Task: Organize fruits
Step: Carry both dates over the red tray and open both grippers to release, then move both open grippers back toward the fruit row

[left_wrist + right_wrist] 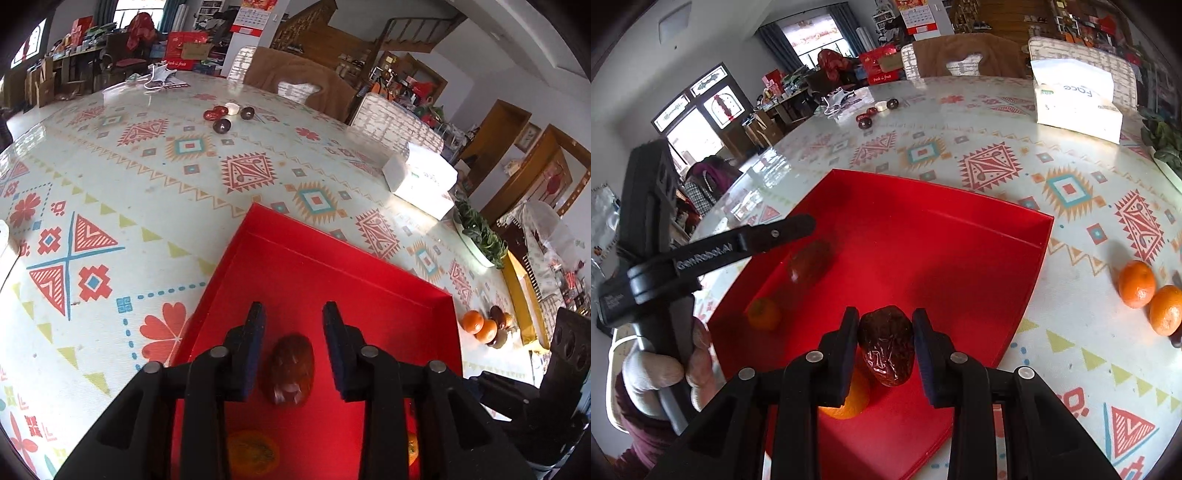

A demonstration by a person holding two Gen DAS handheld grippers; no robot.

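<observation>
A red tray (332, 273) lies on the patterned table. My left gripper (294, 310) hovers over it, open. A blurred brown date (291, 369) sits between and below its pads, untouched by them. In the right wrist view that date (809, 260) shows under the left gripper's fingers (783, 230). My right gripper (886, 314) is shut on a wrinkled dark date (886, 347) above the tray's (942, 229) near part. Two oranges (764, 314) (849, 402) lie in the tray. Two more oranges (1137, 284) (1165, 310) rest on the table to the right.
A white tissue box (1075, 107) stands at the far right of the table, and a green plant (1163, 140) at its right edge. Several dark dates (871, 114) lie in a far group. Dark fruits (498, 315) sit beside the loose oranges (472, 321). A gloved hand (653, 373) holds the left gripper.
</observation>
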